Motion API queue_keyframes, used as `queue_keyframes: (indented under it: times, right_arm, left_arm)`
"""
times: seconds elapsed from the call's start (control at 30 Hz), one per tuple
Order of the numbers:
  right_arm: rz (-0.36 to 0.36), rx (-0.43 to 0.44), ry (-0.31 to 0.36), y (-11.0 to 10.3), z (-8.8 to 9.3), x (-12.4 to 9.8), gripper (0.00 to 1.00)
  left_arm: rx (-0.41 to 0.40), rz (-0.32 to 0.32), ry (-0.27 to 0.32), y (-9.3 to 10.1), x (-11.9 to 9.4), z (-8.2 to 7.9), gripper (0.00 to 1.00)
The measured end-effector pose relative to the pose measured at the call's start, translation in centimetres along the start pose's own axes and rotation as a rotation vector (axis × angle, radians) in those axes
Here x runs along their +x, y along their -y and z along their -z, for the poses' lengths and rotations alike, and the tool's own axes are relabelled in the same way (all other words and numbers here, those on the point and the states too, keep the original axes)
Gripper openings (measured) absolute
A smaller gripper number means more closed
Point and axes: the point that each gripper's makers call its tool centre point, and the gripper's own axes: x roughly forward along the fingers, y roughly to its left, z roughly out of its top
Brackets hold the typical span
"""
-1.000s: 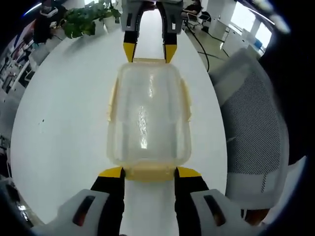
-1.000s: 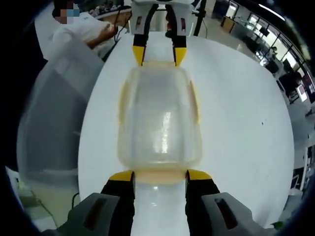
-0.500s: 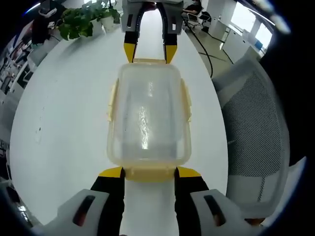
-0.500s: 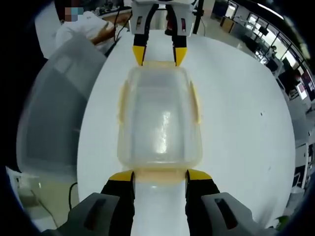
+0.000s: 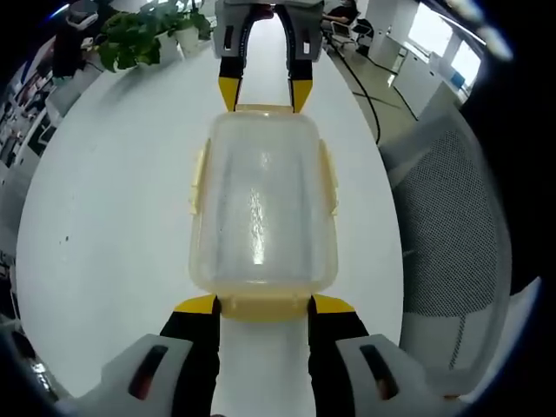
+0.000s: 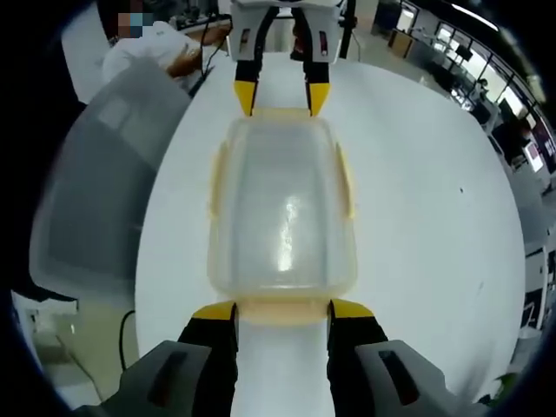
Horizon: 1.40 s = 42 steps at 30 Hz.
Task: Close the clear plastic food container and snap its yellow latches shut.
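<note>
A clear plastic container [image 5: 263,208] with its lid on lies lengthwise over the white table [image 5: 104,217]. Yellow latches [image 5: 329,178] run along its long sides. In the left gripper view, my left gripper [image 5: 265,306] straddles the near yellow end latch [image 5: 264,309], a fingertip against each of its ends. At the far end latch, my right gripper [image 5: 261,94] stands the same way. In the right gripper view the container [image 6: 281,208] sits mirrored, with my right gripper [image 6: 281,313] on its near end latch [image 6: 281,314] and my left gripper [image 6: 281,95] opposite.
A grey mesh chair [image 5: 452,226] stands close to the table's edge. A potted plant [image 5: 143,39] sits at the table's far end. In the right gripper view the chair [image 6: 95,191] is on the left and a seated person [image 6: 165,48] is behind it.
Table, chair and plant have slid a little in both views, so the cameras have turned slightly. The container has kept its place between both grippers.
</note>
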Motion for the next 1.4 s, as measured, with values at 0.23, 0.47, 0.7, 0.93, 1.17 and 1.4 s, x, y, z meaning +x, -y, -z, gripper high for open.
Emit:
queue_keyframes:
  times: [0.23,0.47,0.7,0.93,1.17,1.4]
  right_arm:
    - [-0.02,0.014,0.002,-0.5,0.4,0.0,0.39]
    - [-0.006,-0.005,-0.026,-0.5,1.0,0.5,0.39]
    - [-0.005,-0.004,-0.019,-0.6,0.9,0.7,0.39]
    - [-0.003,-0.008,-0.032,-0.5,1.2,0.9,0.39]
    - [0.004,-0.007,-0.022,-0.5,1.1,1.1,0.39]
    - [0.014,-0.005,-0.018,-0.6,1.3,1.2,0.4]
  left_arm:
    - [0.004,0.004,-0.023,0.2,0.8,-0.1,0.39]
    - [-0.003,-0.003,-0.019,0.2,1.1,-0.4,0.39]
    - [0.004,0.006,-0.039,0.3,1.2,0.0,0.39]
    - [-0.002,0.009,-0.035,0.4,1.4,-0.2,0.39]
    - [0.001,0.004,-0.042,0.3,1.4,0.0,0.39]
    - [0.002,-0.011,-0.042,0.3,1.7,0.0,0.39]
